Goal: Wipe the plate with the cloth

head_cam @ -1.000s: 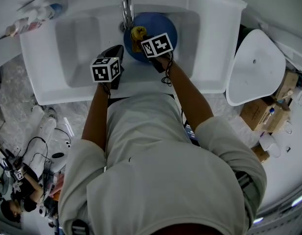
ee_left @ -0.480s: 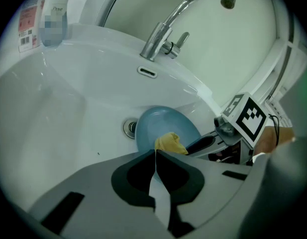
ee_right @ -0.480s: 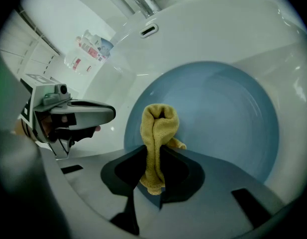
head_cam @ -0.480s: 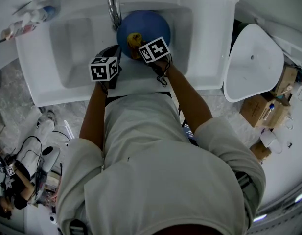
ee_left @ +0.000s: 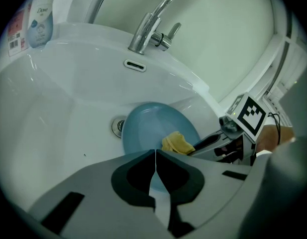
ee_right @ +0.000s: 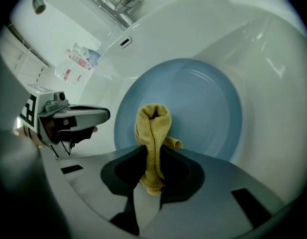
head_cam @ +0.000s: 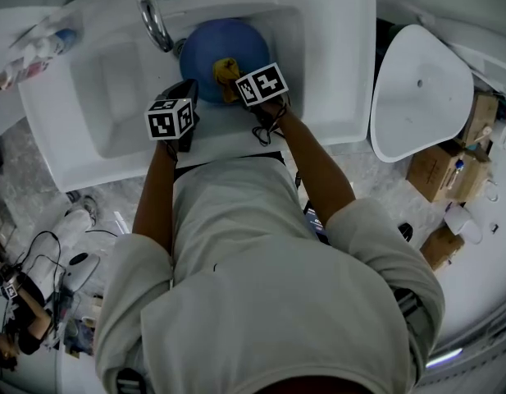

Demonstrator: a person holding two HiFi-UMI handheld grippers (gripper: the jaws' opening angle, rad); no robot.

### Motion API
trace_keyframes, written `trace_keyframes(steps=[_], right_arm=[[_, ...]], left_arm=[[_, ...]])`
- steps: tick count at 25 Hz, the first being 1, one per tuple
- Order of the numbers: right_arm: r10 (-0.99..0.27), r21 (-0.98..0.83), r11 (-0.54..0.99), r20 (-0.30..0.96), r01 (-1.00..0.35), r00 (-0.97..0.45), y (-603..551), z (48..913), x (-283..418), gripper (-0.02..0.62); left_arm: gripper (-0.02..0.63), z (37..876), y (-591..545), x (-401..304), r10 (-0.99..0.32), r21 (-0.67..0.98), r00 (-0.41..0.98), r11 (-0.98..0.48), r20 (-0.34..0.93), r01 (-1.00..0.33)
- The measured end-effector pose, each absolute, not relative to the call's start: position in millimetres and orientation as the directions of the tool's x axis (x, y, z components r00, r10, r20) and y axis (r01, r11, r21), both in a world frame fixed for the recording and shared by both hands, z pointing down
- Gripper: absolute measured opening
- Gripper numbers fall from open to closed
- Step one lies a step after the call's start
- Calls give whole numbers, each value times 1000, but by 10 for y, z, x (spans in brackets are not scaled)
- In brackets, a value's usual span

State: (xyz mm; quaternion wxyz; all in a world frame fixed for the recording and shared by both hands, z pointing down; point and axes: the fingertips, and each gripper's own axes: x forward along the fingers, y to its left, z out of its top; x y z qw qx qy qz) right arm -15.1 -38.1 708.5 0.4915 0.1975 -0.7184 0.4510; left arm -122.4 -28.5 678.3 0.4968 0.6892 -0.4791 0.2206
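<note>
A round blue plate (head_cam: 220, 46) (ee_left: 151, 128) (ee_right: 203, 113) lies in the white sink basin (head_cam: 113, 80), over the drain side. My right gripper (ee_right: 151, 176) (head_cam: 230, 79) is shut on a folded yellow cloth (ee_right: 153, 133) (head_cam: 228, 72) (ee_left: 177, 143), whose free end hangs over the plate's near part. My left gripper (ee_left: 155, 171) (head_cam: 183, 97) is shut with nothing between its jaws and hovers just left of the right one, at the plate's near-left edge.
A chrome tap (head_cam: 154, 11) (ee_left: 151, 26) arches over the basin behind the plate, with a drain (ee_left: 117, 127) beside it. Bottles (head_cam: 35, 48) (ee_left: 40, 21) stand on the left ledge. A white toilet lid (head_cam: 421, 97) and cardboard boxes (head_cam: 445, 171) sit to the right.
The head view has shifted, so the sink and plate now sit further left in it. Both grippers stay close together over the plate's near side, the cloth still in the right one.
</note>
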Motion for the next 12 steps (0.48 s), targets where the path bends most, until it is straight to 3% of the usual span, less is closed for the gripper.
trace_keyframes(steps=[12], right_arm=[[69,-379,434,918,-817,-389,-793,6982,224,77]], left_arm=[[25,6779,-418,-1113,-419,472,454,-68,786,-879]])
